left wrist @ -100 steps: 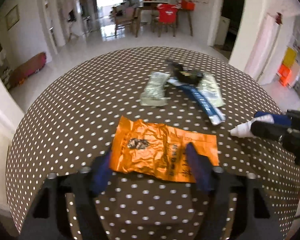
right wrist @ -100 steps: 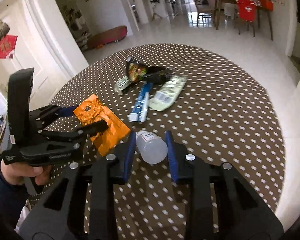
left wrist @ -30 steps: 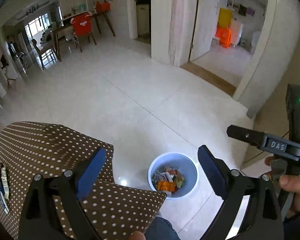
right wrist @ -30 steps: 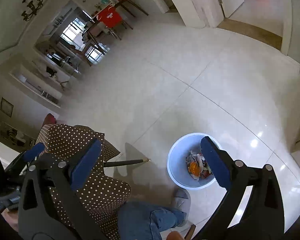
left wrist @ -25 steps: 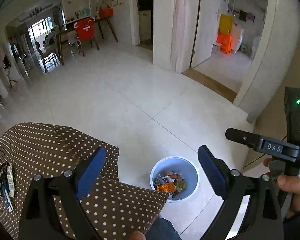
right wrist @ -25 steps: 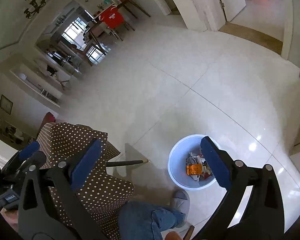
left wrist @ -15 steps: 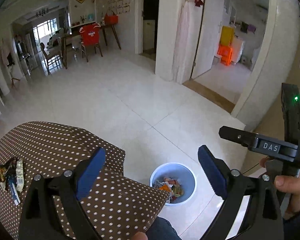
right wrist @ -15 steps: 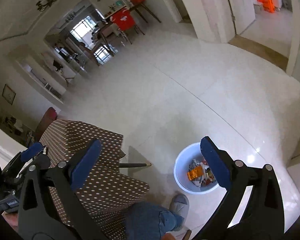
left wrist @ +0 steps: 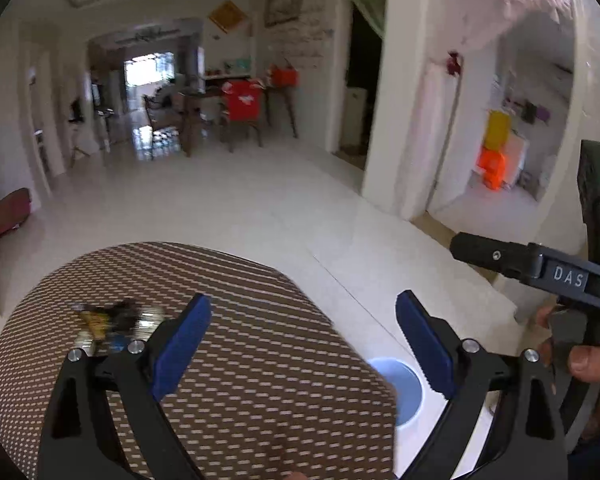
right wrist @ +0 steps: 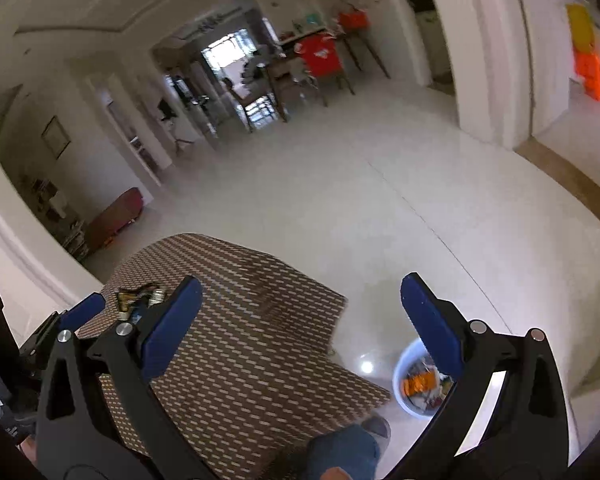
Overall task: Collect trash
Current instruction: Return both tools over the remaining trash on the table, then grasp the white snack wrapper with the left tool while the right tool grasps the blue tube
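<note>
Holding both grippers, left gripper [left wrist: 300, 344] and right gripper [right wrist: 300, 324], spread wide and empty, I see wrappers [left wrist: 112, 326] left of the left fingers.

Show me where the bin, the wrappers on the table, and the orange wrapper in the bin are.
bin [right wrist: 401, 372]: right wrist view, on its left rim.
wrappers [left wrist: 112, 326]: left wrist view, middle of the blurred pile.
orange wrapper [right wrist: 419, 382]: right wrist view, on its centre.

White letters "DAS" on the right tool [left wrist: 568, 276], wrapper print unreadable
</note>
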`<state>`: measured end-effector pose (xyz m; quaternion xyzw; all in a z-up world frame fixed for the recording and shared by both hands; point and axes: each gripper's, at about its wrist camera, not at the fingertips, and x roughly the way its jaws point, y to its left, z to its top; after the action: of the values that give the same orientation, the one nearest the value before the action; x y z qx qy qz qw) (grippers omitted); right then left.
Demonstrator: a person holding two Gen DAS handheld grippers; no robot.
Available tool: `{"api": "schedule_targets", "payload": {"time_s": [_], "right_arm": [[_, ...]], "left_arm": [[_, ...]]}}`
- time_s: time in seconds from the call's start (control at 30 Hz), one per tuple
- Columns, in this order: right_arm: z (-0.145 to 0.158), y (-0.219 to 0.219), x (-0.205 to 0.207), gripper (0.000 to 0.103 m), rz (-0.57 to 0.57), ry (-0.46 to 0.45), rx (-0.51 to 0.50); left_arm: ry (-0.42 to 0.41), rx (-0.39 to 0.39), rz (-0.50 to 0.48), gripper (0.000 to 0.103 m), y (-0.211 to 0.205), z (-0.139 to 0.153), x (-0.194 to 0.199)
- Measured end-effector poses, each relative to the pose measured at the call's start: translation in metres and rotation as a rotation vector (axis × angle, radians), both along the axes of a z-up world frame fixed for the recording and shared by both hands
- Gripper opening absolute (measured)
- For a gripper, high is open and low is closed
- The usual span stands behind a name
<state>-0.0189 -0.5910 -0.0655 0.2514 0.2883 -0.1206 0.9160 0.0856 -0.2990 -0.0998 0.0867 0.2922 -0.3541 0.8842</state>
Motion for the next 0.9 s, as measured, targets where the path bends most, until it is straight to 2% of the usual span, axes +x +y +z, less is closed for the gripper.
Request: {"api": "schedule_targets", "payload": {"time_s": [0.2,0.33,0.5,0.63,0.77,0.8,0.83,0.9], "right_arm": [[0.009,0.054,0.038,0.097,0.083,0.002,-0.066],[0.006,0.091,0.064,0.097,0.167,0.027,-0.095],[-0.007,0.124,0.093,0.097,0.241,0.062,-0.111],[-0.022,0.146,0.113,0.097,0.277,0.098,-0.116],[-0.033,0.158,0.125,0.097,0.300,0.118,-0.104],[-0.035,0.164,0.125,0.097,0.304,0.122,-0.105],[-0.037,0.166,0.127,0.097,0.307,0.128,-0.108],[-0.040,0.175,0.134,0.097,0.334,0.142,-0.125]], "left_arm": [[-0.066,-0.021,0.147,0.092,0.072,0.007,0.025],[-0.053,0.018,0.240,0.092,0.115,-0.007,0.056],[0.013,0.071,0.327,0.092,0.160,-0.041,0.103],[0.072,0.120,0.325,0.092,0.166,-0.066,0.141],[0.120,0.250,0.289,0.091,0.152,-0.100,0.175],[0.134,0.269,0.282,0.086,0.148,-0.109,0.185],[0.152,0.267,0.272,0.070,0.147,-0.113,0.191],[0.201,0.225,0.250,0.055,0.150,-0.117,0.204]]}}
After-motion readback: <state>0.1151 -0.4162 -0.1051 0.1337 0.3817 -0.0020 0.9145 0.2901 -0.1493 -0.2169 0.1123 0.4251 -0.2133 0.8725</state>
